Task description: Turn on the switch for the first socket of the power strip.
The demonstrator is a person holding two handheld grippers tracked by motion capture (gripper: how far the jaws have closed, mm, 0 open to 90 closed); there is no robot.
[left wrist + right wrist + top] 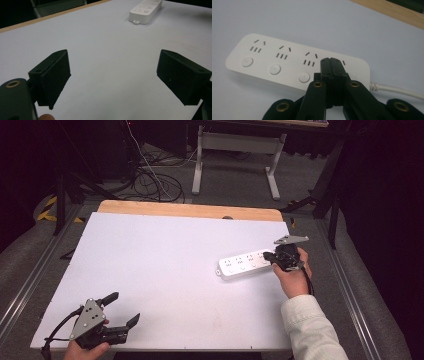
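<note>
The jaws of the right gripper (pixel 330 60) were pressed together over the long white plastic power strip (pixel 246 262) near the white table's (pixel 165 270) right edge, while the left gripper (pixel 124 309) was held spread wide at the near left corner.

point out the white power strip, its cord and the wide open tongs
white rectangular plastic power strip (pixel 274 58): right gripper view, top face between the sockets.
white round power cord (pixel 397 90): right gripper view, stretch past the strain relief.
left black tongs (pixel 113 75): left gripper view, midway between the spread tips.
</note>
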